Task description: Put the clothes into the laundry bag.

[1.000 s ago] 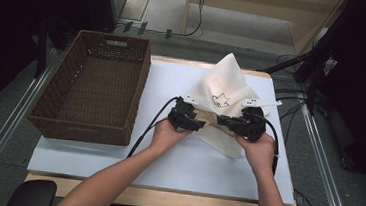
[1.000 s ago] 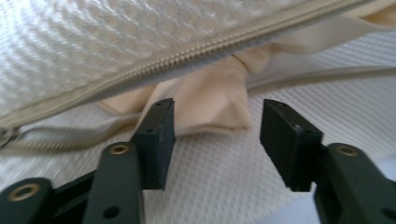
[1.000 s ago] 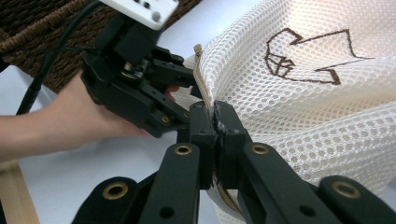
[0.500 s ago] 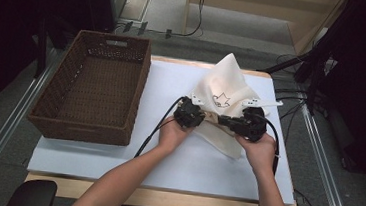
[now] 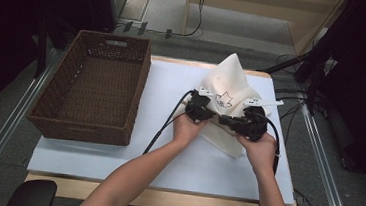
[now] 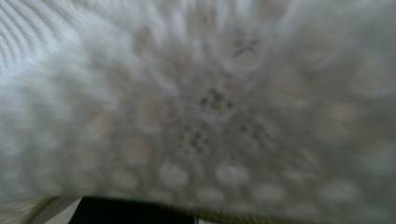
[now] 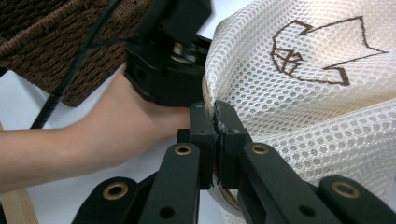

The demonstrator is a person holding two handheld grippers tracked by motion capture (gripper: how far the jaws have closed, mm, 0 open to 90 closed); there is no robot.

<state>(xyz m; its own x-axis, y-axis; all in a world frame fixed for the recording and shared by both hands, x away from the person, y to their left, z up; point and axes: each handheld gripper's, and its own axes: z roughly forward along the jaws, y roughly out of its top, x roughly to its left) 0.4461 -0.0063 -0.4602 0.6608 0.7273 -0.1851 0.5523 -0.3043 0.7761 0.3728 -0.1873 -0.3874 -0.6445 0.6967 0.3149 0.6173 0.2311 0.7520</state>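
A white mesh bag with a brown stitched emblem stands bunched up on the white table cover. My right gripper is shut on the bag's rim, with the pads pinching the mesh. My left gripper sits just left of it at the same rim. Its jaws have just been closing with the mesh between them, and blurred mesh lies right against its camera. In the high view the right gripper points left, nearly meeting the left one.
A brown wicker basket stands on the left half of the table, its corner close behind the left hand. Black cables trail from both grippers. Bare white cover lies in front of the bag.
My left gripper has moved right along the bag's lower edge toward the right gripper and closed on the mesh. The right gripper has kept its hold and its place.
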